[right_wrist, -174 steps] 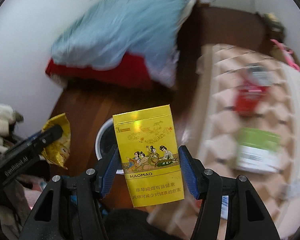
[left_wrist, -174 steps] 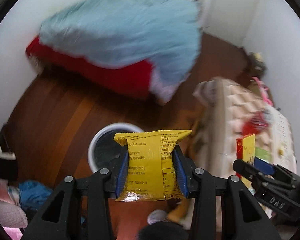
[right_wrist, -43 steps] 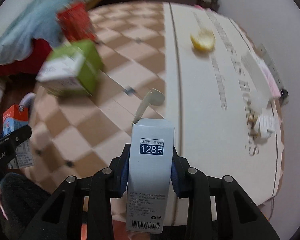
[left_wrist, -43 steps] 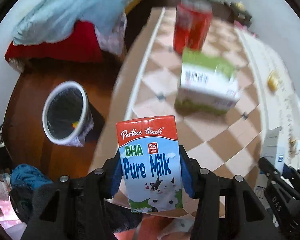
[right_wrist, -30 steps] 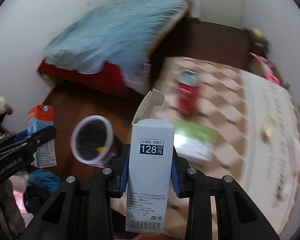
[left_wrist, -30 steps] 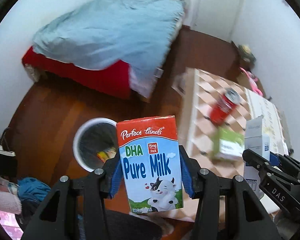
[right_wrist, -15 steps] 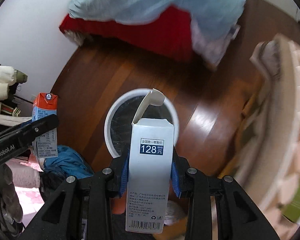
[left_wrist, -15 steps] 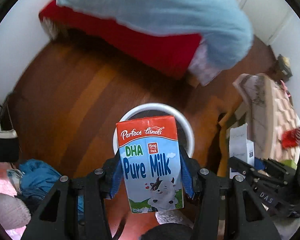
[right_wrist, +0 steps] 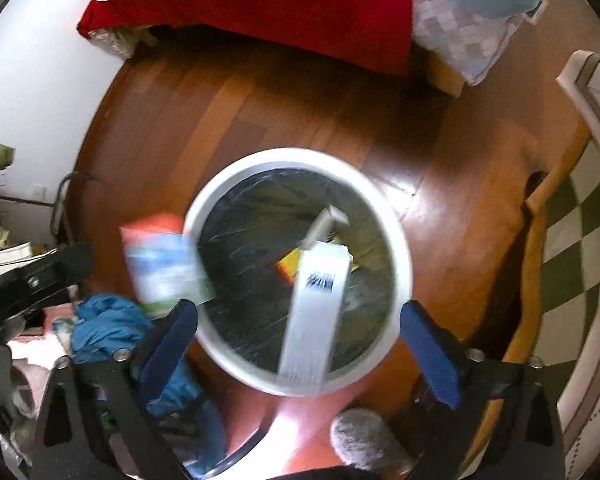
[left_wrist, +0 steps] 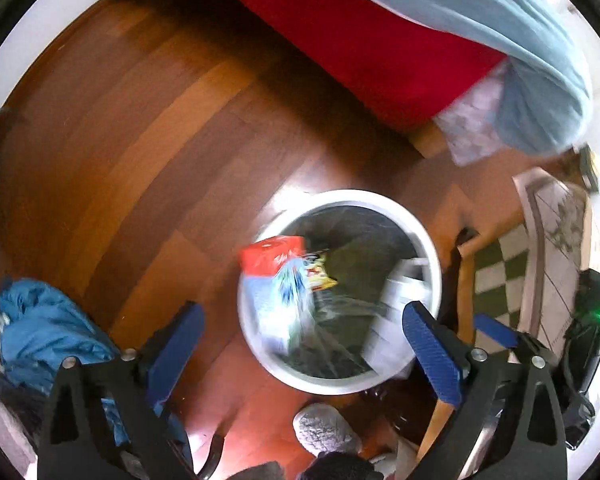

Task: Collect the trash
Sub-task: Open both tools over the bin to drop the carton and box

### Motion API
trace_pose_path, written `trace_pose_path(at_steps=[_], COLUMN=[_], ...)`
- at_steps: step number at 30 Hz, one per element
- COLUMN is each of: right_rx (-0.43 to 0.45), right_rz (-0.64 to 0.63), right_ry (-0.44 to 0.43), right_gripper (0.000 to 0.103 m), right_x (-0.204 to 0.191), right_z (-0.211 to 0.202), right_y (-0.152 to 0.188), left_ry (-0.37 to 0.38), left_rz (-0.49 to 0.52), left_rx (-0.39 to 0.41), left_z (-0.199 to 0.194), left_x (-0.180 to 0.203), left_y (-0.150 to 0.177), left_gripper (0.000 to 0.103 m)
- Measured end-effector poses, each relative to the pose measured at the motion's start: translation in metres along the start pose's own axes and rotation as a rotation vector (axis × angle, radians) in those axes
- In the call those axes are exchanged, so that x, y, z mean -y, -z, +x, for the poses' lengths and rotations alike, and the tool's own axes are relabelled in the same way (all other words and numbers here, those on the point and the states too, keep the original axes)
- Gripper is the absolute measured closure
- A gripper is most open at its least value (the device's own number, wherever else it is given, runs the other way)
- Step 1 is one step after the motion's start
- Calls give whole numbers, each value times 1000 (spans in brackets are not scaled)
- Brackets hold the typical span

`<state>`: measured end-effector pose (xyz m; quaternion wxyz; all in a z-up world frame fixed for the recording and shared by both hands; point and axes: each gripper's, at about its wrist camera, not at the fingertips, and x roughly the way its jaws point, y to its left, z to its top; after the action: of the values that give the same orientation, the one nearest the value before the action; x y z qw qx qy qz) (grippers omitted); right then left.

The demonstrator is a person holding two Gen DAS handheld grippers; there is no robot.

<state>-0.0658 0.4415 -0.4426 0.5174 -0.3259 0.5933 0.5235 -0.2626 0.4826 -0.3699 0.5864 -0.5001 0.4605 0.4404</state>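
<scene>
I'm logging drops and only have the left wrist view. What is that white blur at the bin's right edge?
Observer: In the right wrist view it is a white box, loose in mid-air over the bin opening, with its top flap open.
Operator: Are the right tongs holding it?
Observer: No. The right tongs are wide open and neither pad touches it.
Operator: Is the milk carton going in?
Observer: From there the milk carton overlaps the bin's left rim. It is too blurred to call.

Both my fisheye views are warm and fairly bright, with glare patches on the wooden floor (right_wrist: 260, 92), heavy barrel distortion and black corners, and strong motion blur smearing the milk carton (left_wrist: 278, 280) and grey box (right_wrist: 314, 312).
</scene>
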Motion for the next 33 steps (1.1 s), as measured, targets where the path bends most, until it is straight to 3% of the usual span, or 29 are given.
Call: trace_pose_path(at_steps=[10, 21, 33], right_rx=[68, 174, 302], right_rz=[-97, -127, -137], right_ry=[136, 167, 125], right_gripper=[1, 1, 1], right_x=[-15, -32, -34], right_z=[-25, -92, -181], right_y=[23, 69, 136], left_ry=[-143, -212, -231], left_rz=[20, 62, 105], left_rx=[105, 231, 369], left_z=[-21, -77, -152], left_x=[-6, 6, 33], left_y=[40, 87, 152], left_gripper=[2, 2, 2])
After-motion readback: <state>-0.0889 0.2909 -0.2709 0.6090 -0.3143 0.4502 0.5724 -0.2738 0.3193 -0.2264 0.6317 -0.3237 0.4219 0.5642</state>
